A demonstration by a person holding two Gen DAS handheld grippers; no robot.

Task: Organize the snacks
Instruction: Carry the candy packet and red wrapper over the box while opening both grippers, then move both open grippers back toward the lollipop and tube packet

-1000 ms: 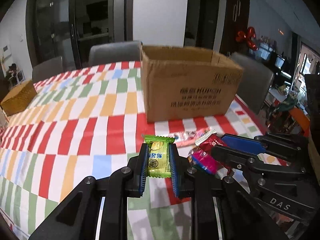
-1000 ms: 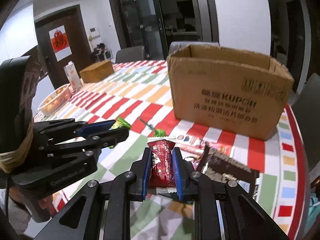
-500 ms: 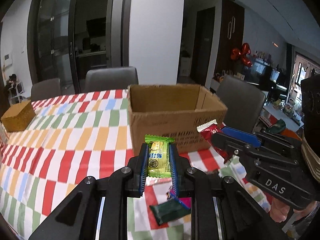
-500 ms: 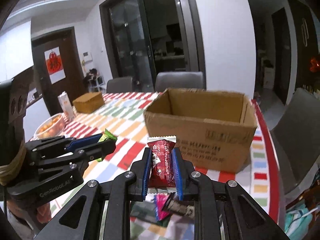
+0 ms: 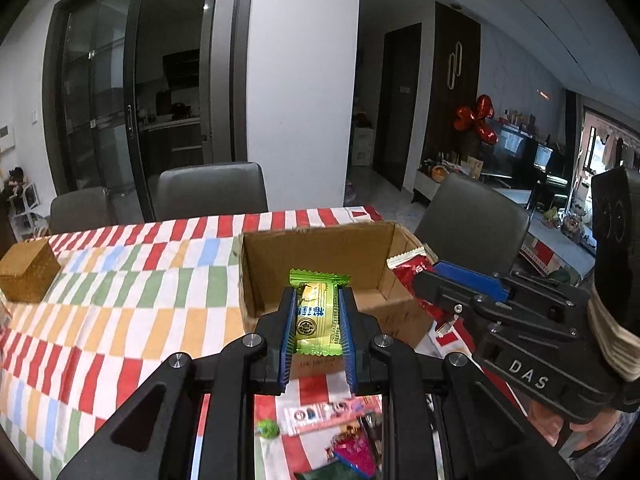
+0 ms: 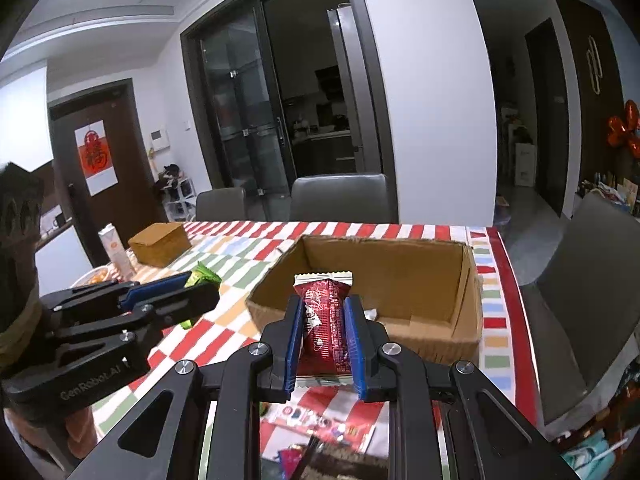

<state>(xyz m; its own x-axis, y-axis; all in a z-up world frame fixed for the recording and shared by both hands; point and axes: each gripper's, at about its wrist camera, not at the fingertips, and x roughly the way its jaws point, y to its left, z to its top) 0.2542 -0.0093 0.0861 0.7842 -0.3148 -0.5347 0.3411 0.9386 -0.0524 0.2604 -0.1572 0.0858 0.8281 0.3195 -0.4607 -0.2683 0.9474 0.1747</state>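
My left gripper (image 5: 317,304) is shut on a green and yellow snack packet (image 5: 316,312), held in the air just before the open cardboard box (image 5: 280,280). My right gripper (image 6: 323,312) is shut on a red snack packet (image 6: 325,320), also held above the table before the same box (image 6: 440,336). The right gripper shows in the left wrist view (image 5: 424,276) at the box's right edge with the red packet (image 5: 408,268). The left gripper shows in the right wrist view (image 6: 204,286) left of the box with the green packet (image 6: 206,274).
Several loose snack packets (image 5: 344,436) lie on the chequered tablecloth (image 5: 120,312) below the grippers, also seen in the right wrist view (image 6: 320,420). A small brown box (image 6: 160,242), a carton (image 6: 114,250) and a fruit bowl (image 6: 96,276) stand at the left. Grey chairs (image 5: 210,192) ring the table.
Both grippers have risen higher with their packets and moved toward the box. The box's inside now shows from above and the loose snacks lie farther below.
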